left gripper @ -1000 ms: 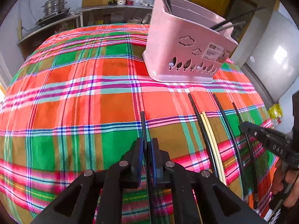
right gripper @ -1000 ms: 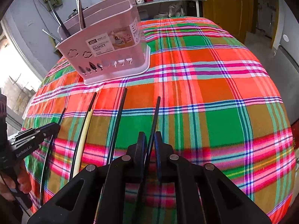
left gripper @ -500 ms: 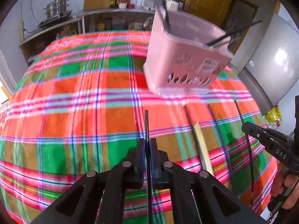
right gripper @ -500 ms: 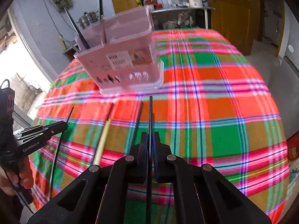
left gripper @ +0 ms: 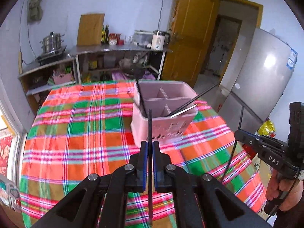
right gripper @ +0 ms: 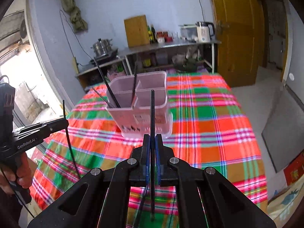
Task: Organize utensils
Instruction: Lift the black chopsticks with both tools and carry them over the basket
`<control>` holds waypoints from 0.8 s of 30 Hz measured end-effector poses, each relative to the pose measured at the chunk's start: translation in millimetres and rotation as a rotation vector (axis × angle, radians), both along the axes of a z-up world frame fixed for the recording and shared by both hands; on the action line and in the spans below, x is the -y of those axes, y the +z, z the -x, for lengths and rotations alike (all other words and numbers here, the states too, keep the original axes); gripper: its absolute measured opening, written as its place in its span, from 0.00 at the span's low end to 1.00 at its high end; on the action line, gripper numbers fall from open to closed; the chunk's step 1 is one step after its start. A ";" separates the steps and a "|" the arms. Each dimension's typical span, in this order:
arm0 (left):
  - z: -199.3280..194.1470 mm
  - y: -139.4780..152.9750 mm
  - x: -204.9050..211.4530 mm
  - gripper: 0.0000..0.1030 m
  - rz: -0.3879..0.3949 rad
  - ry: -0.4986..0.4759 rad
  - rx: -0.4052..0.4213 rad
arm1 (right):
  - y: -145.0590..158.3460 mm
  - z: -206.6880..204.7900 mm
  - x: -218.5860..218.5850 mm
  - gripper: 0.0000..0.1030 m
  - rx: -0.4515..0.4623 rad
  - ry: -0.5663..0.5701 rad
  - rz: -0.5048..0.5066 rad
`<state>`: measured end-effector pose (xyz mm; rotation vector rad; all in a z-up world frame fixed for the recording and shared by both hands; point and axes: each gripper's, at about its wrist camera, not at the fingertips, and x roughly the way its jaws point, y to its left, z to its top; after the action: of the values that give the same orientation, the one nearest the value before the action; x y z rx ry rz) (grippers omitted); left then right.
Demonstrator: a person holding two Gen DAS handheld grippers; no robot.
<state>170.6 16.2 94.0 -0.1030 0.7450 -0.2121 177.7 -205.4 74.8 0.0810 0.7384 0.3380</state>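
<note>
Risk: black chopstick (left gripper: 150, 125) in left gripper (left gripper: 150, 148) pivots, misses pink basket (left gripper: 163, 131) | right gripper (right gripper: 152, 142) clamps second chopstick (right gripper: 152, 114), may catch divider (right gripper: 135, 93)

Black chopsticks (left gripper: 150, 125) — upright before pink basket (left gripper: 165, 121)

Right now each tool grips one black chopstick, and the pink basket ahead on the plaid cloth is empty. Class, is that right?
Not quite. Both tools, left and right, each grip a black chopstick, but the pink basket isn't empty: the right wrist view shows dark sticks standing inside.
</note>
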 end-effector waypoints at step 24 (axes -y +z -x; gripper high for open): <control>13.2 29.4 0.0 0.04 0.025 -0.027 0.026 | 32.8 21.4 -5.9 0.05 0.085 0.034 0.005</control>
<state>157.3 16.3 123.3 -0.1134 0.7186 -0.2479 156.2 -199.5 107.5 0.0488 0.6566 0.3697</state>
